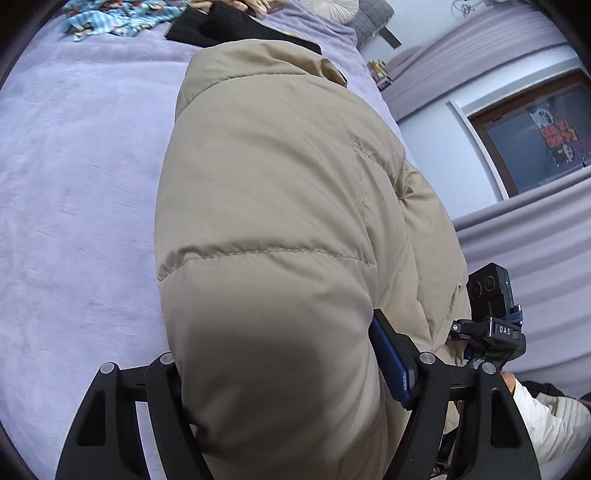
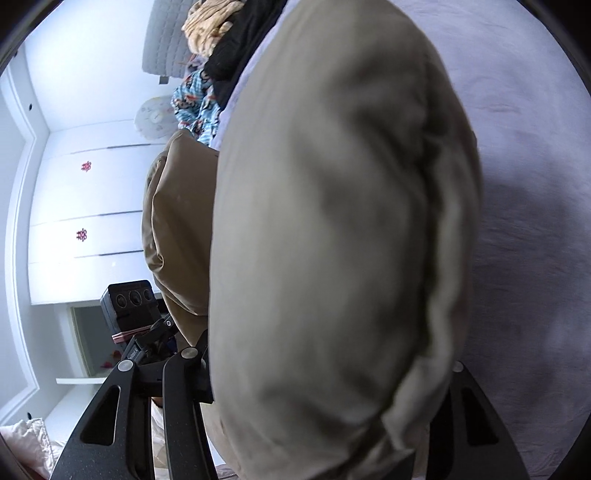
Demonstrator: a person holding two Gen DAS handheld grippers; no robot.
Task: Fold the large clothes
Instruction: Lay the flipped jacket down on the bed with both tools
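Puffy tan coat cloth is clamped between the fingers of the left gripper and also the right gripper. It is held up over the purple bed. Black clothes and blue clothes are seen beyond the coat.

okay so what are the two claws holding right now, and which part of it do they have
Both hold the beige puffer jacket. Its padded bulk fills the left claw and the right claw. Which part, hem or sleeve, cannot be told: the fabric hides the fingertips.
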